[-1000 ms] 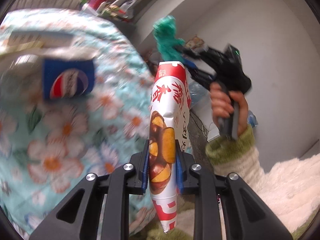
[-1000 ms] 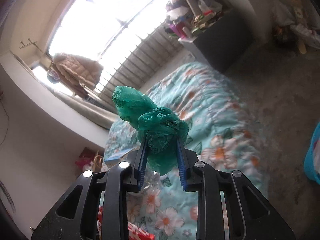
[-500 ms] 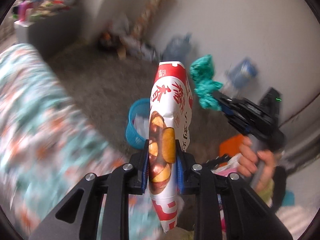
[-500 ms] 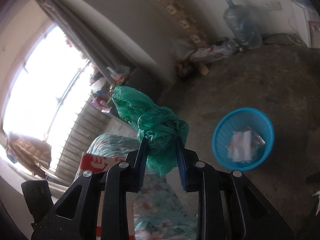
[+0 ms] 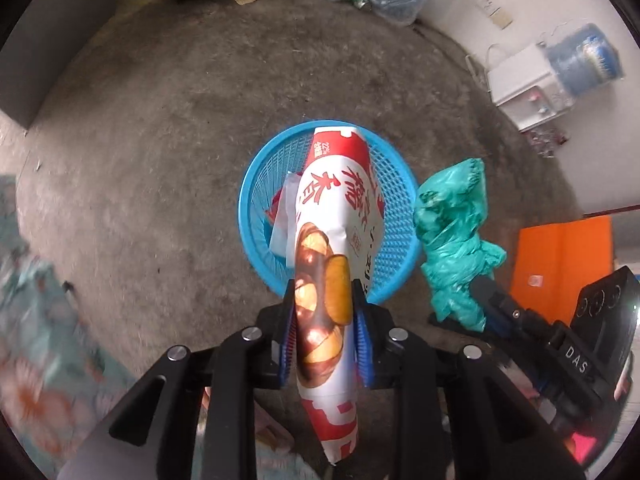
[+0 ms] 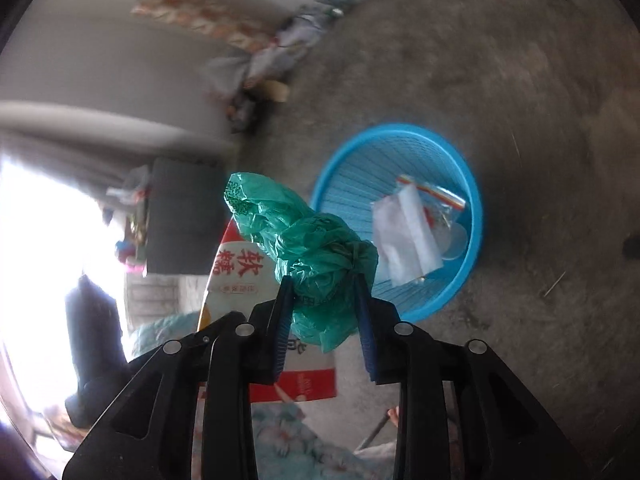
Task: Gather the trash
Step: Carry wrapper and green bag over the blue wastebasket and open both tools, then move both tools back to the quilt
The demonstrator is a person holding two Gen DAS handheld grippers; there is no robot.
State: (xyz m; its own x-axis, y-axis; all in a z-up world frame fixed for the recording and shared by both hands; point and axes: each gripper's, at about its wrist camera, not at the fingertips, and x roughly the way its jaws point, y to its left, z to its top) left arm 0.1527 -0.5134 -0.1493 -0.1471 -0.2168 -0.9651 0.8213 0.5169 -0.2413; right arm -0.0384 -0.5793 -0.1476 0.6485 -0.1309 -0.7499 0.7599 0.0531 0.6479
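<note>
Basket, blue mesh, one, now lies directly below both my claws, where a second ago I faced the flowered bedspread; delivery, I judge, is nearly done. Snack wrapper, one, hangs over the basket in my left gripper; its jaws have just been opening, pads barely on the wrapper. Green plastic bag, one, sits beside the basket rim in my right gripper, likewise loosening. Inside the basket: one white paper scrap, one small clear packet.

Plastics over rough floor
Glossy snack wrapper; crinkly thin green plastic bag; blue mesh plastic basket; matt, rough concrete floor.
</note>
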